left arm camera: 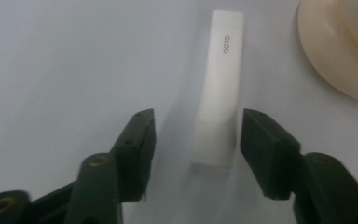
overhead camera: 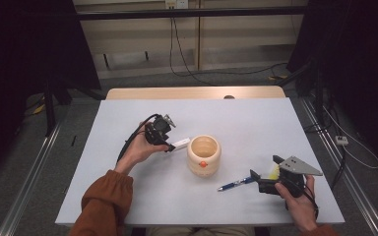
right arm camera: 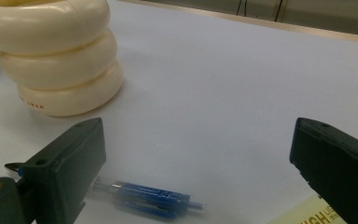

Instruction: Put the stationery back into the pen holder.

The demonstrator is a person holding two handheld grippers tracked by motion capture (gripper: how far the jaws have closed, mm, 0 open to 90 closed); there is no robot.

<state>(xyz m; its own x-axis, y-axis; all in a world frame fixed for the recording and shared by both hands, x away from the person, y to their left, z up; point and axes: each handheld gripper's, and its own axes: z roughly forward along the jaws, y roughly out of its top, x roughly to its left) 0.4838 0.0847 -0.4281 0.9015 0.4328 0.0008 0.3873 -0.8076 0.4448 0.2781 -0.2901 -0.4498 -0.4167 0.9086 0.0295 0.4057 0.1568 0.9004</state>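
A white glue stick (left arm camera: 223, 70) lies flat on the grey table (overhead camera: 256, 123), just left of a cream ribbed pot (overhead camera: 204, 155). My left gripper (left arm camera: 198, 126) straddles the stick's near end. Its right jaw is almost against the stick, and a gap shows on the left side, so it is open. In the high view the left gripper (overhead camera: 169, 146) points down at the glue stick (overhead camera: 179, 144). My right gripper (right arm camera: 200, 140) stands wide open and low over the table, with a blue pen (right arm camera: 149, 196) lying below its left jaw.
The pot (right arm camera: 56, 56) stands beyond the pen in the right gripper view. A yellow marker (right arm camera: 307, 212) lies by the right jaw. In the high view the pen (overhead camera: 236, 185) lies between the pot and the right gripper (overhead camera: 266, 167). A wooden edge (overhead camera: 192, 92) borders the far side.
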